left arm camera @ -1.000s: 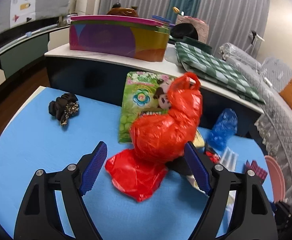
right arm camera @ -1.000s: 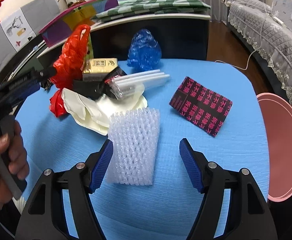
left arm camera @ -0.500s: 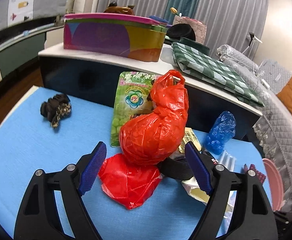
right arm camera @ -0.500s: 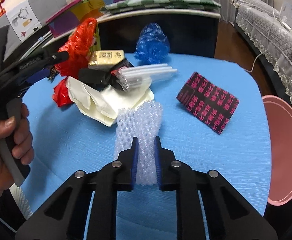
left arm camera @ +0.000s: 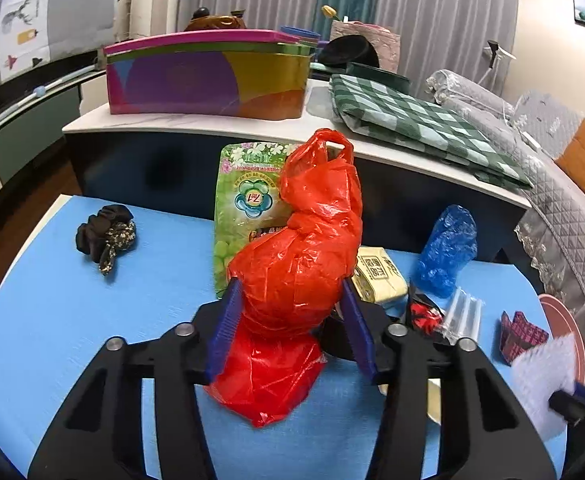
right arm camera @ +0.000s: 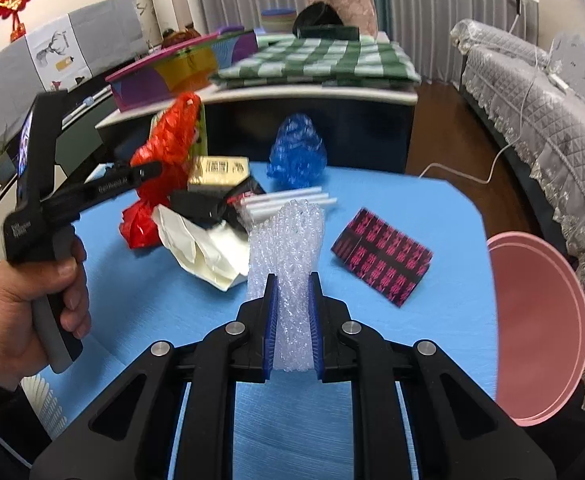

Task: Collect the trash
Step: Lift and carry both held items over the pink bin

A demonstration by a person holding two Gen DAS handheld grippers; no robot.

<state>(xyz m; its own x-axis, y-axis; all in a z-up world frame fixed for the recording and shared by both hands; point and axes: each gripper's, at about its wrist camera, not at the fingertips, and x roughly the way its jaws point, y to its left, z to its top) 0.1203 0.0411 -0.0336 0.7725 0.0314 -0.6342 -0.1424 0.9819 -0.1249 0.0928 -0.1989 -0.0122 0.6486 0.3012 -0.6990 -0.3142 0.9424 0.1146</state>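
Observation:
My left gripper is closed around the bulging middle of a red plastic bag that stands on the blue table; both pads touch it. The bag also shows in the right wrist view with the left gripper on it. My right gripper is shut on a white foam net sleeve and holds it lifted above the table; the sleeve shows at the left wrist view's right edge.
On the table lie a blue crumpled bag, a cream glove, white straws, a black-and-pink packet, a gold box, a green pouch and a black scrunchie. A pink bin stands at the right.
My left gripper has closed from open onto the red bag. My right gripper, shut on the foam net, has lifted it off the table.

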